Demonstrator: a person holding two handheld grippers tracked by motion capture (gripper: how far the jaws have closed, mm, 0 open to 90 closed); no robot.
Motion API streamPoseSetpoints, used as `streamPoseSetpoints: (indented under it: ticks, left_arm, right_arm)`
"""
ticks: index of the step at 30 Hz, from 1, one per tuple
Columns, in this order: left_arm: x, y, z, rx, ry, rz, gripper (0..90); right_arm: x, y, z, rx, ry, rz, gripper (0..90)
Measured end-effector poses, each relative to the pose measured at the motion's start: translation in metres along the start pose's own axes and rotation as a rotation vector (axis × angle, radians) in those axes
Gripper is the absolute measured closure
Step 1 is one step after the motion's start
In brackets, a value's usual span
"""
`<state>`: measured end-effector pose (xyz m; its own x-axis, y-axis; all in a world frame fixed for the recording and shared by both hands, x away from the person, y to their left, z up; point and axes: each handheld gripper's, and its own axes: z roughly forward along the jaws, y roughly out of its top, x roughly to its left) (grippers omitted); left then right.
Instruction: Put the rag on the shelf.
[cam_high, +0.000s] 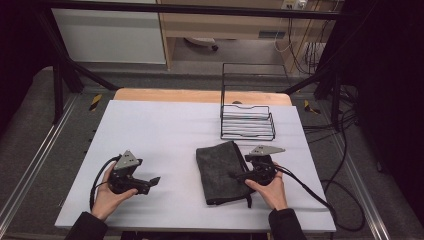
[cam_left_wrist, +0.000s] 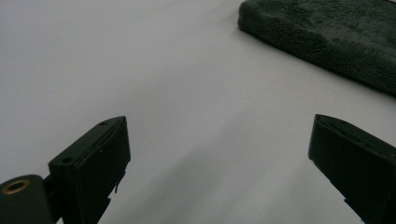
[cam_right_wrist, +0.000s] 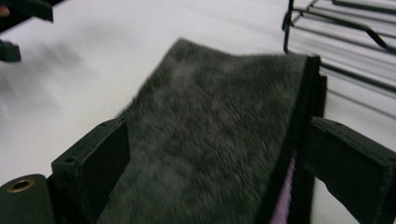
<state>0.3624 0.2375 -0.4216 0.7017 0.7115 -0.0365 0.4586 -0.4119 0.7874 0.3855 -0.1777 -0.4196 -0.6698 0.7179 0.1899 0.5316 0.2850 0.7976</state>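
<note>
A folded dark grey fleecy cloth (cam_high: 219, 170) lies on the white table (cam_high: 160, 130), right of centre. My right gripper (cam_high: 236, 175) reaches onto its right edge from the side. In the right gripper view that gripper (cam_right_wrist: 217, 144) is open, its jaws wide apart with the cloth (cam_right_wrist: 219, 107) running between them; a black hem and a bit of purple lining (cam_right_wrist: 281, 198) show at the cloth's right edge. My left gripper (cam_high: 154, 181) rests low over bare table, left of the cloth. It is open (cam_left_wrist: 219, 140) with nothing between its jaws, and the cloth (cam_left_wrist: 327, 32) lies ahead to its right.
A black wire rack (cam_high: 247, 122) stands behind the cloth at the back right, close to the right gripper's path (cam_right_wrist: 341, 28). Cables (cam_high: 320, 195) trail off the table's right side. A wooden strip (cam_high: 200, 95) borders the far edge.
</note>
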Motion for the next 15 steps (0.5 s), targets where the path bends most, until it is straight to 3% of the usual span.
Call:
streamPoseSetpoints:
  ticks: [2, 10, 14, 15]
  left_arm:
    - [-0.004, 0.002, 0.002, 0.003, -0.003, 0.005, 6.5]
    - [-0.041, 0.019, 0.026, 0.047, -0.042, 0.009, 14.0]
    - [-0.061, 0.028, 0.04, 0.067, -0.071, 0.01, 15.7]
    - [-0.066, 0.03, 0.043, 0.07, -0.082, 0.005, 17.2]
  right_arm:
    - [-0.002, -0.003, -0.002, 0.008, -0.007, -0.009, 9.9]
    - [-0.012, -0.02, -0.011, 0.06, -0.016, 0.003, 20.0]
    - [-0.014, -0.028, -0.012, 0.084, -0.021, 0.008, 30.3]
    - [-0.013, -0.031, -0.014, 0.096, -0.028, 0.0, 37.2]
